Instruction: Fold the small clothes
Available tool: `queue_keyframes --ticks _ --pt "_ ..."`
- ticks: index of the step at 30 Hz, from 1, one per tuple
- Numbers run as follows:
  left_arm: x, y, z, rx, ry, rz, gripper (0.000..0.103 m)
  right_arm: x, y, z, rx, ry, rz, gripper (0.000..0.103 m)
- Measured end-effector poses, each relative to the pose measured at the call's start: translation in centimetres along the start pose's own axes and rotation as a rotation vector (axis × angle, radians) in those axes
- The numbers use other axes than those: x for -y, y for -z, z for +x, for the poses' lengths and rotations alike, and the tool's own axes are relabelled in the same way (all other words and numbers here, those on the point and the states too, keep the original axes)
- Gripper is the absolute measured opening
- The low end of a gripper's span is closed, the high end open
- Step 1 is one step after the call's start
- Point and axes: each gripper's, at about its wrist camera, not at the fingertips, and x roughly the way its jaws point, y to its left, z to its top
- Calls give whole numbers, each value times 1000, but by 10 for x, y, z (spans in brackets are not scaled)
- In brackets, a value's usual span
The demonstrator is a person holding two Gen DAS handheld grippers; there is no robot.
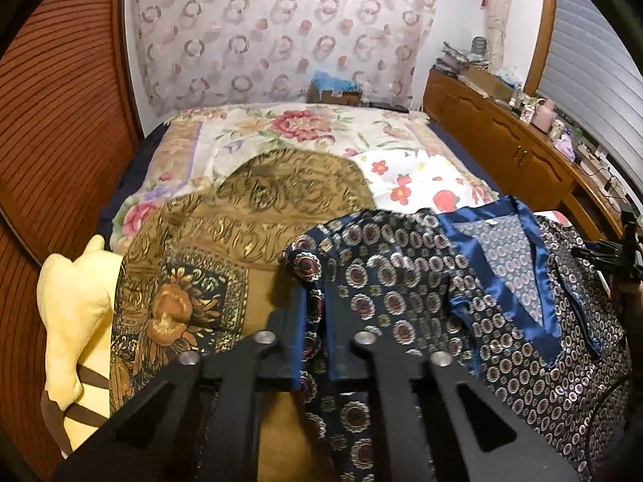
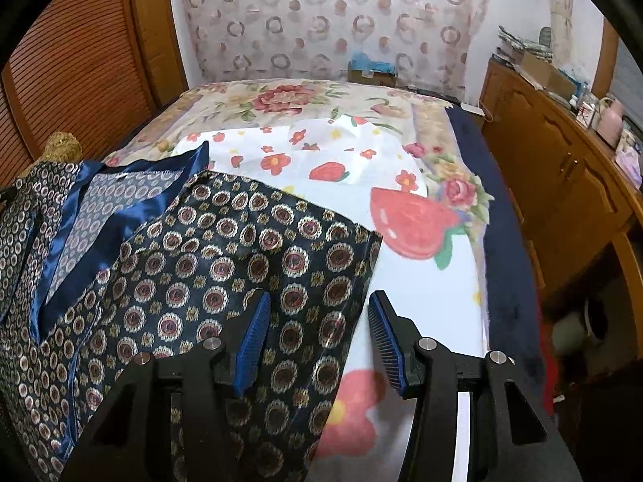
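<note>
A dark blue satin top (image 1: 402,281) printed with round medallions lies spread on the bed, its shiny blue V collar (image 1: 522,273) facing up. My left gripper (image 1: 317,321) is shut on the top's left sleeve edge, and the cloth bunches up between the black fingers. In the right wrist view the same top (image 2: 241,249) covers the left half, with the collar (image 2: 132,184) at the far left. My right gripper (image 2: 319,321) stands open over the top's right edge. Its blue ribbed pads (image 2: 253,341) do not press on the cloth.
A gold and brown patterned blanket (image 1: 241,221) and a yellow plush toy (image 1: 76,313) lie left of the top. A strawberry print sheet (image 2: 402,221) covers the bed on the right. A wooden cabinet (image 2: 562,184) runs along the right side, slatted wooden doors (image 1: 60,120) along the left.
</note>
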Motion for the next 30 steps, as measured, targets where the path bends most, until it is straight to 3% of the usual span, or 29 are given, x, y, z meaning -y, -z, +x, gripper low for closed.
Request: queue_keyframes --ticks 3,5,7,9,17,24,30 --pt "7 -2 -11 42 13 10 3 -2 -3 3 1 -4 -14 51" --pt "10 -3 -18 63 28 16 3 -5 -5 5 1 -2 -28 43" --pt "16 -3 -24 80 29 25 3 -7 -7 6 -9 -27 -41 15" --pt "22 -2 -32 103 38 31 3 -12 -8 5 -12 -31 -59 7" --pt "45 15 -74 187 81 48 2 -17 2 -59 157 -43 -46 4" --pt "54 49 -109 227 100 48 2 -31 49 -123 246 -53 -61 1" --pt "58 89 -135 241 92 41 2 -34 92 -154 286 -80 -29 1"
